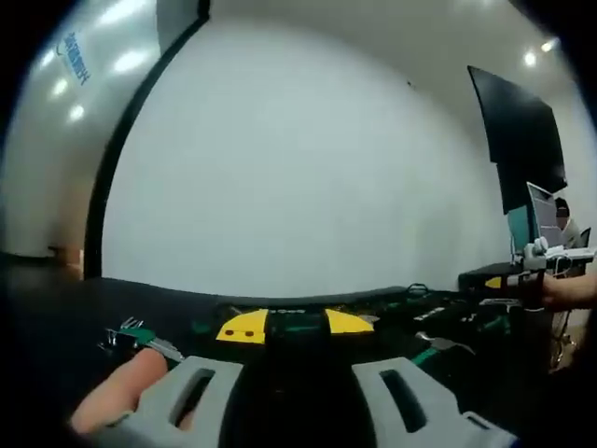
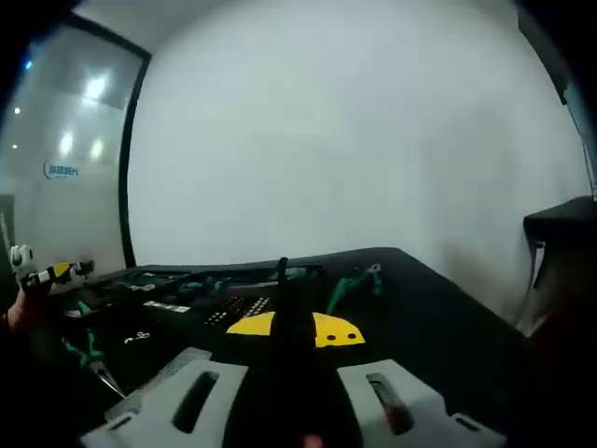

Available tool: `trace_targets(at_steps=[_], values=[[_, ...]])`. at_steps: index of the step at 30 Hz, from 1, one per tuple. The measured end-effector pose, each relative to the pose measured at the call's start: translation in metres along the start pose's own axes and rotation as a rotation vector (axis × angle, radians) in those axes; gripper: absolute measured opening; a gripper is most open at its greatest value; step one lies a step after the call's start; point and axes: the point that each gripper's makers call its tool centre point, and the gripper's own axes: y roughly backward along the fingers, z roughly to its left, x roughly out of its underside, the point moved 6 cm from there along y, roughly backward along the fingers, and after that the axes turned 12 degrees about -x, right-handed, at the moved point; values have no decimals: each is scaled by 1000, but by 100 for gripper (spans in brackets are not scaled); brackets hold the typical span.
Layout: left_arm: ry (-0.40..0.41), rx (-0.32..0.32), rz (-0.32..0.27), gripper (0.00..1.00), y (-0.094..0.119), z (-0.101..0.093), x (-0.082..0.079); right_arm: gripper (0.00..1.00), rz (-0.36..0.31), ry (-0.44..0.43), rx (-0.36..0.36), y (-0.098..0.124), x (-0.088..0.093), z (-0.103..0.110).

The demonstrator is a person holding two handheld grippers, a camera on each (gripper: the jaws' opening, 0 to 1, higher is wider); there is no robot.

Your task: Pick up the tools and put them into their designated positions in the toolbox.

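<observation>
A black toolbox tray (image 2: 177,297) lies open on a dark table (image 2: 438,317), with green-handled tools set in it. More green-handled tools lie loose: pliers (image 1: 131,334) at the left, another pair (image 1: 437,347) at the right, one (image 2: 356,280) behind the tray and one (image 2: 89,357) in front. My left gripper (image 1: 297,397) has its grey jaws wide apart. My right gripper (image 2: 287,397) is spread the same way. A yellow-and-black piece (image 1: 252,325) (image 2: 322,329) sits just past each pair of jaws; whether it is gripped is unclear. The other gripper (image 1: 539,250) (image 2: 37,271) shows hand-held.
A white wall fills the background. A fingertip (image 1: 117,397) rests by my left jaw. A black screen (image 1: 518,140) hangs at the right, with a seated person (image 1: 565,222) below it. A glass panel with a dark frame (image 2: 126,159) stands at the left.
</observation>
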Motion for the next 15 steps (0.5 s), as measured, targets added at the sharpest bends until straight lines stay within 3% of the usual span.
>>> trace_targets(at_steps=[15], values=[[3, 12, 51, 21, -2, 1, 8, 11, 1, -27, -8, 2, 2, 4]])
